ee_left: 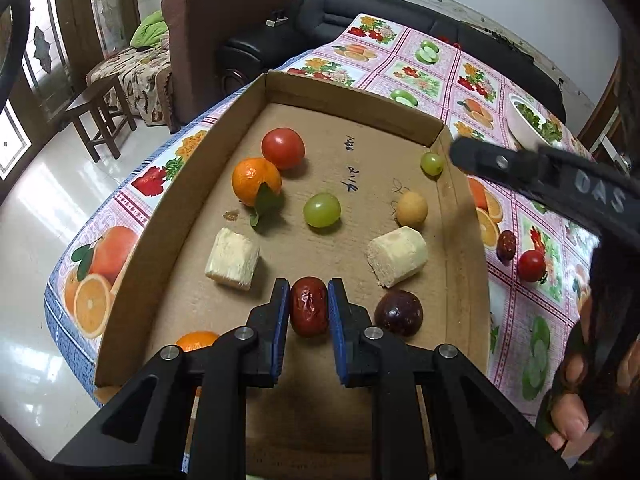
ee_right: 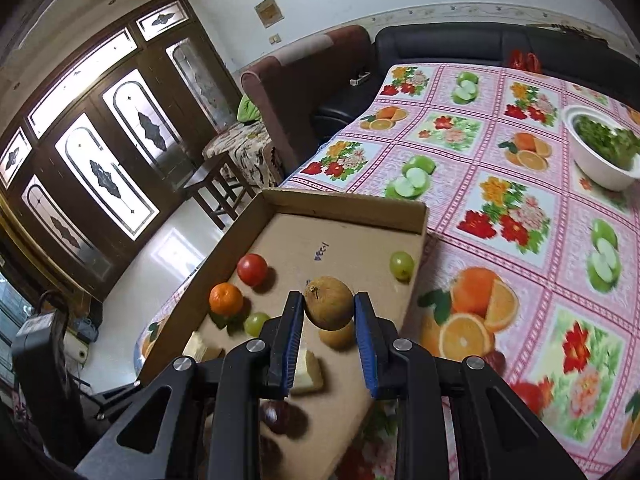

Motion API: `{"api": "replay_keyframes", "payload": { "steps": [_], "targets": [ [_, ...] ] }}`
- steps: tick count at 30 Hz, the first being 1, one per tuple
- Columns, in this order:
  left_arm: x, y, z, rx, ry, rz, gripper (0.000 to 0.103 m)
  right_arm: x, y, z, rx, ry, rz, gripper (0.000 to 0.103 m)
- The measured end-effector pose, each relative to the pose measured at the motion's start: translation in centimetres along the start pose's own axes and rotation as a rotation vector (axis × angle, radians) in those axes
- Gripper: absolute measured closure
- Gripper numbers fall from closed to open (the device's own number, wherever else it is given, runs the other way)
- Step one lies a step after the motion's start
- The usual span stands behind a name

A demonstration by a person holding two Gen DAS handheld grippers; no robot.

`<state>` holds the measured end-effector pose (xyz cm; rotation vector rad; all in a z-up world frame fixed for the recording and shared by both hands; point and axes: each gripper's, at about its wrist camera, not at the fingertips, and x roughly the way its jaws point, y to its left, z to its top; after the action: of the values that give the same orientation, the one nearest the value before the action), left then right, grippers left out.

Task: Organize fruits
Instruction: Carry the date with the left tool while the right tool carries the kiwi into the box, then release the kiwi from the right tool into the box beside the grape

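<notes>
While L gripper (ee_left: 308, 307) clamps date (ee_left: 308, 312) low over box (ee_left: 168, 216), R gripper (ee_right: 327, 312) clamps longan (ee_right: 329, 303), above box's right side.

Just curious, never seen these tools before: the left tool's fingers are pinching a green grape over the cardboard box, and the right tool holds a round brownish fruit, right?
Not quite. The left gripper pinches a wrinkled dark red date, not a green grape, as the left wrist view shows. It is over the shallow cardboard box, and the right gripper does hold a round brownish fruit.
</notes>
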<state>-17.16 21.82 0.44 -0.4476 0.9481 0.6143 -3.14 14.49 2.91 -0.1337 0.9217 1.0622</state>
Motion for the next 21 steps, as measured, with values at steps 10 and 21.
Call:
{"api": "replay_keyframes", "payload": {
  "steps": [10,21],
  "targets": [
    [1.2,-0.4,0.1,0.019,0.026,-0.002,0.086,4.4,1.0,2.1,-0.057,0.060,-0.023,0.077],
    [1.7,-1.1,0.6,0.039,0.022,0.018,0.086,8.2,1.8,2.1,-0.128,0.152,-0.071,0.077]
  ]
}}
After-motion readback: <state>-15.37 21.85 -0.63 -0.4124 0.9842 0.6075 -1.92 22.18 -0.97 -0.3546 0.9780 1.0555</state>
